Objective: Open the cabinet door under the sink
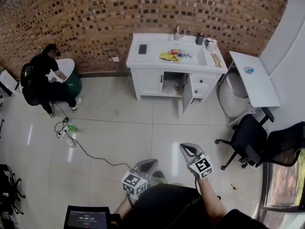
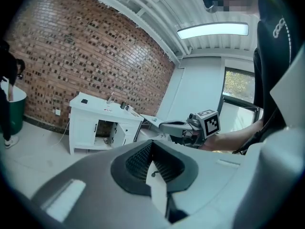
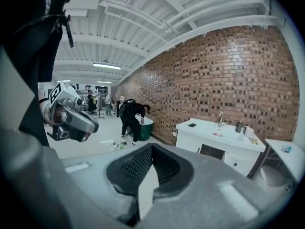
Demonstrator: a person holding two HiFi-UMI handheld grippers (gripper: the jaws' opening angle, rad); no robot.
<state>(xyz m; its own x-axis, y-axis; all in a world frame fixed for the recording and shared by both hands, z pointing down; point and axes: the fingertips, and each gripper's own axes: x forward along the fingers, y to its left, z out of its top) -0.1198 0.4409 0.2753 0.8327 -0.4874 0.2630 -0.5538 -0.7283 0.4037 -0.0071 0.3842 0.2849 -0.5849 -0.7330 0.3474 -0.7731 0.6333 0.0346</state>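
both left tongs (image 1: 150, 163) and right tongs (image 1: 186, 148) sit pressed together, empty, well apart from the cabinet door (image 1: 187, 93); i judge it light, stiff, best pulled at its free edge.

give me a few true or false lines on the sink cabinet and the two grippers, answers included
1. A cabinet door under the sink stands open. True.
2. The right gripper grips that door's handle. False: it is far from the door, shut on nothing.
3. The left gripper holds nothing. True.
4. A person sits in the black office chair. False: the chair is unoccupied; the person is at the green bin.
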